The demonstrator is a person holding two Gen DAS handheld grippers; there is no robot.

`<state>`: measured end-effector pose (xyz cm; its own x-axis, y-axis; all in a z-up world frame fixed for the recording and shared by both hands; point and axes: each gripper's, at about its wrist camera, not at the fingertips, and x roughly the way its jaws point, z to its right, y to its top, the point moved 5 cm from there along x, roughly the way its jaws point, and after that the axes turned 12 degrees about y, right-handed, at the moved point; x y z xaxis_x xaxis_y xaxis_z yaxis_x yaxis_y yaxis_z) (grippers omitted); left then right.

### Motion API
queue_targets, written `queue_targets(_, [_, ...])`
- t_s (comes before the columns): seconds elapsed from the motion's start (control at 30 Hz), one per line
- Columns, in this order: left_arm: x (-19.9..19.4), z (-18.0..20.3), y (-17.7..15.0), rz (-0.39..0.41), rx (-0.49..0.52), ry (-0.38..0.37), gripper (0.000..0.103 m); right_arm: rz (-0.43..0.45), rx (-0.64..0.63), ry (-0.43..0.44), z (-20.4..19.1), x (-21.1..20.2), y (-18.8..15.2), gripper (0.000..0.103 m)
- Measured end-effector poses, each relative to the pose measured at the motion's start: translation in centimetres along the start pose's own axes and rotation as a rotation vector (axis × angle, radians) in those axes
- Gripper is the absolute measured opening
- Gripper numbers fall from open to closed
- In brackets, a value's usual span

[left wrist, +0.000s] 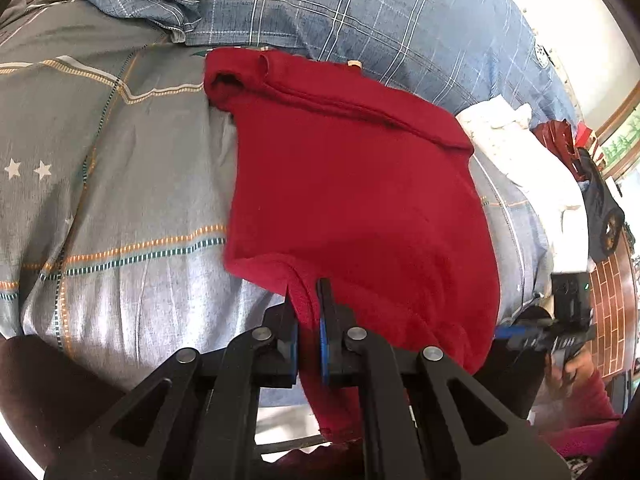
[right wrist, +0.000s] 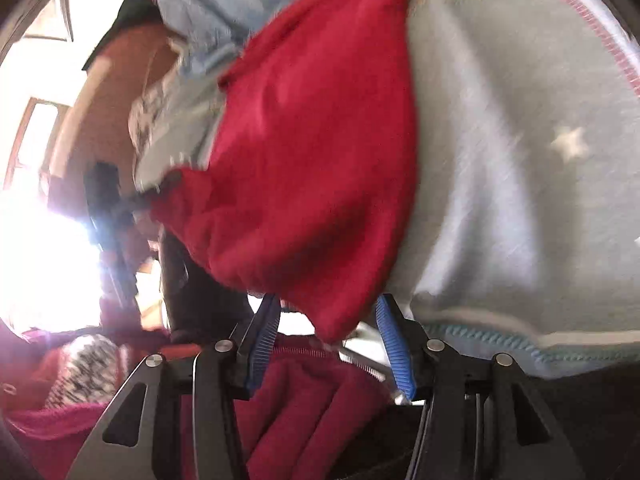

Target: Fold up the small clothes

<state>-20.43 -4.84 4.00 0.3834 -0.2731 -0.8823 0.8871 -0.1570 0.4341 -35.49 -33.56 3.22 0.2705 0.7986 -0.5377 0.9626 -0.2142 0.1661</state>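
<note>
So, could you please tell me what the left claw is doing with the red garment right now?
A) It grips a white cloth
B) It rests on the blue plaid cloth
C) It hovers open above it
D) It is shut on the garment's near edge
D: the left claw has its blue pads pinched on the near edge of the red garment.

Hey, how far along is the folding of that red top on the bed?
Partly done: the red knit top lies spread on the grey striped bedsheet, one edge apparently turned over near its top. In hand: the left gripper is shut on its near hem; the right gripper stands open around a hanging corner. Left: the final folds, plus a white garment beyond.
</note>
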Motion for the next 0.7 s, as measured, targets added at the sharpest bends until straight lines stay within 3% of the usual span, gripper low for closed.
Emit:
queue_targets(0.17, [0.7,0.1,-0.4,-0.019,-0.008,-0.005,0.005,-0.057,-0.037,0.013,-0.4,2.5,-0.2,0.052])
queue_targets(0.3, [0.8,0.1,-0.6,-0.024,-0.002,-0.008,0.005,-0.020,-0.021,0.036,-1.1,3.6,0.6,0.047])
queue_targets(0.37, [0.9,0.0,-0.6,-0.026,-0.011,-0.008,0.005,-0.021,-0.043,0.002,-1.5,3.2,0.7,0.039])
queue_targets(0.47, [0.9,0.0,-0.6,-0.025,-0.006,-0.017,0.005,0.028,-0.056,-0.006,-1.9,1.9,1.0,0.042])
queue_targets(0.57, [1.2,0.0,-0.6,-0.033,-0.009,-0.016,0.005,0.044,-0.069,-0.093,-0.9,1.2,1.6,0.042])
queue_targets(0.7, [1.1,0.0,-0.7,-0.036,-0.001,-0.016,0.005,0.066,-0.066,-0.131,-0.2,0.7,1.7,0.041])
